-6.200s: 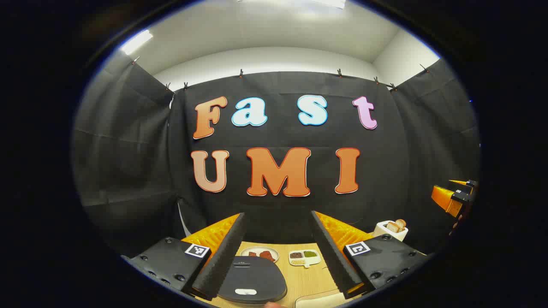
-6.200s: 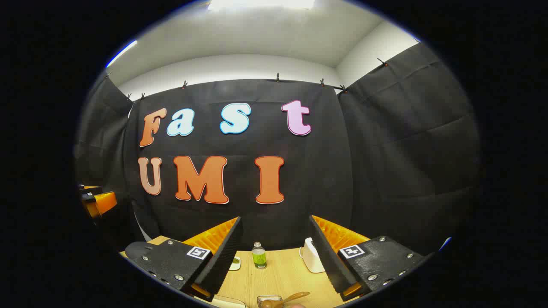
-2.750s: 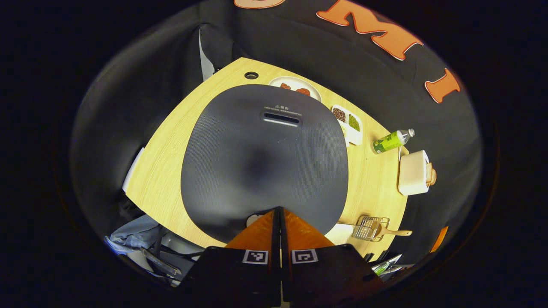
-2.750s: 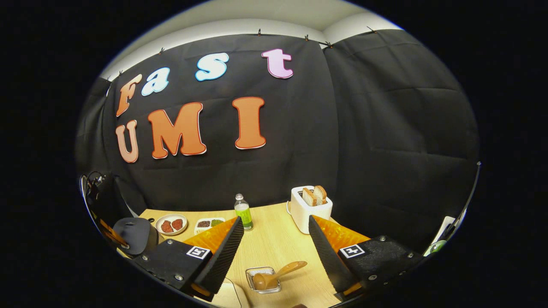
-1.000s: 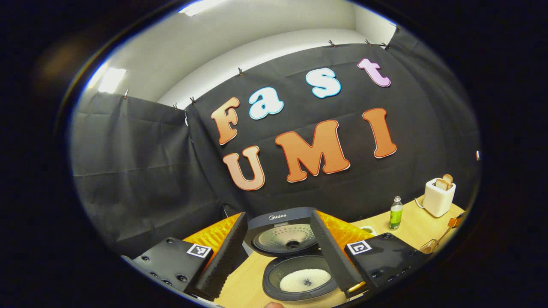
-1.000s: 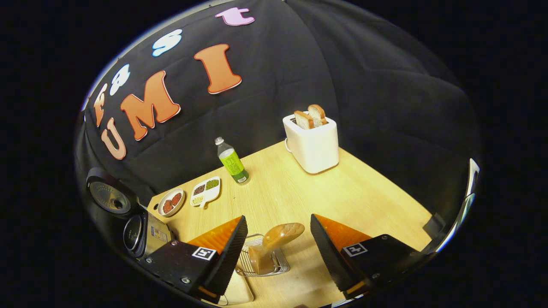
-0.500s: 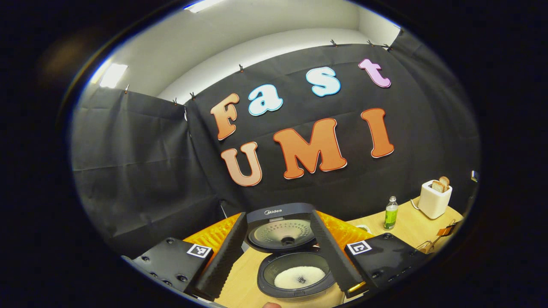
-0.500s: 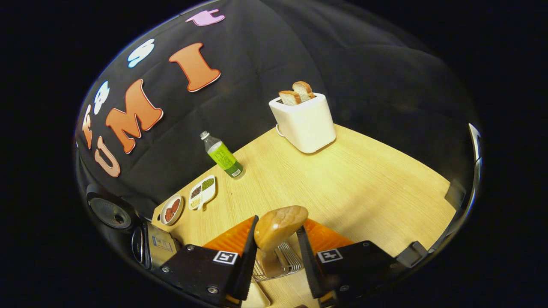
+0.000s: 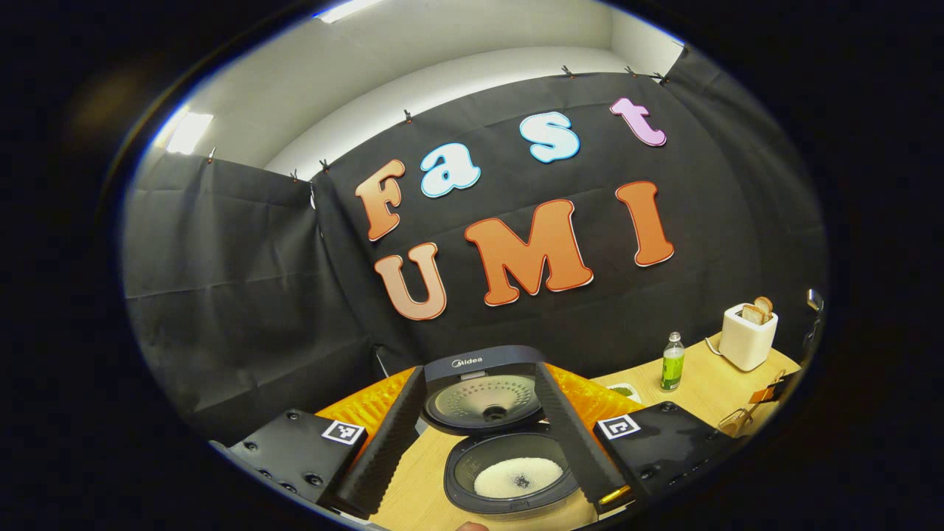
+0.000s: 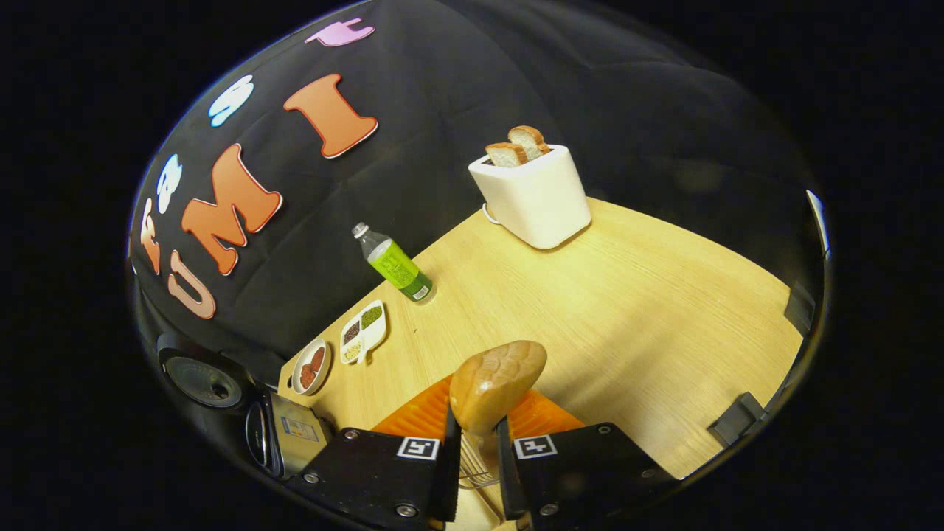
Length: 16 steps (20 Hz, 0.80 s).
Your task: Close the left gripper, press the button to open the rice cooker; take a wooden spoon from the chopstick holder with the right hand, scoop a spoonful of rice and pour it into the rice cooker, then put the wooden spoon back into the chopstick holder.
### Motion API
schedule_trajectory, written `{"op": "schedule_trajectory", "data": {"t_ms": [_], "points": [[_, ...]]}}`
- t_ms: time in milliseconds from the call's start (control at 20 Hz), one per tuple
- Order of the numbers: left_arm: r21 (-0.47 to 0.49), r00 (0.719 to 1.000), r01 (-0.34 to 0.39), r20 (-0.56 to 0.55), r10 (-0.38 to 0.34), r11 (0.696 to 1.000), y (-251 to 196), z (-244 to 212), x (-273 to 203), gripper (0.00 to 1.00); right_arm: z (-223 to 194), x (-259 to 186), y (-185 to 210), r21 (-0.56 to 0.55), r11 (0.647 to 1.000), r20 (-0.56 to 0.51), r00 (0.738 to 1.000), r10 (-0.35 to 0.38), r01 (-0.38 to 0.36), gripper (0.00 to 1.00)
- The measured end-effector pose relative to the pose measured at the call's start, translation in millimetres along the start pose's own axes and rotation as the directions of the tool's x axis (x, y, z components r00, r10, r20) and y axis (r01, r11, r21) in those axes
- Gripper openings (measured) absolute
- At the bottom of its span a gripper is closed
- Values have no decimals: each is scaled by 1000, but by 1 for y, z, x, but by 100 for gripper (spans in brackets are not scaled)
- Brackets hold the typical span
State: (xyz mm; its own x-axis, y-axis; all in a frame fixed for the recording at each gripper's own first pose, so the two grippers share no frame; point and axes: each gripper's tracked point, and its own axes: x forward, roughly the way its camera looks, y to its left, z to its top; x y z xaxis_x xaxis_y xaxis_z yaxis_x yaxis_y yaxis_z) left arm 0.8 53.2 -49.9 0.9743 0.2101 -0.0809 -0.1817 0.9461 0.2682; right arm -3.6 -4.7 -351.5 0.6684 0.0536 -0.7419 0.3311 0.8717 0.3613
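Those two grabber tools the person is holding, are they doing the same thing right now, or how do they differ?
The left tool has its fingers spread wide and holds nothing; the right tool has its fingers drawn together on the wooden spoon.

The left tool looks level over the open rice cooker; the right tool tilts down towards the table, with the wire chopstick holder between its fingers.

Shared: each carries a small square marker on both fingers.

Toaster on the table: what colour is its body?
White; the toaster shows best in the right gripper view.

L cam level, R cam downward, shared bottle [image 9: 671, 361]
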Motion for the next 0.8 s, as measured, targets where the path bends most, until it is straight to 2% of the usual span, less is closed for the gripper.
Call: {"op": "schedule_trajectory", "data": {"t_ms": [400,450,600,650,800], "points": [[-19,999,34,-2,-34,999,5,-10,8,100,-3,-5,10,-86,995,13,999,-39,40,19],[-22,999,36,-1,-36,999,7,-11,9,90,-3,-5,8,-93,994,8,999,-52,53,19],[-30,999,44,4,-44,999,9,-13,11,90,2,-6,9,-85,993,-6,997,-76,76,18],[-31,999,47,4,-47,998,10,-14,12,100,4,-10,8,-83,993,-12,996,-86,84,18],[-37,998,55,6,-55,998,13,-17,14,100,23,-20,15,-101,991,30,996,-90,92,18]]}}
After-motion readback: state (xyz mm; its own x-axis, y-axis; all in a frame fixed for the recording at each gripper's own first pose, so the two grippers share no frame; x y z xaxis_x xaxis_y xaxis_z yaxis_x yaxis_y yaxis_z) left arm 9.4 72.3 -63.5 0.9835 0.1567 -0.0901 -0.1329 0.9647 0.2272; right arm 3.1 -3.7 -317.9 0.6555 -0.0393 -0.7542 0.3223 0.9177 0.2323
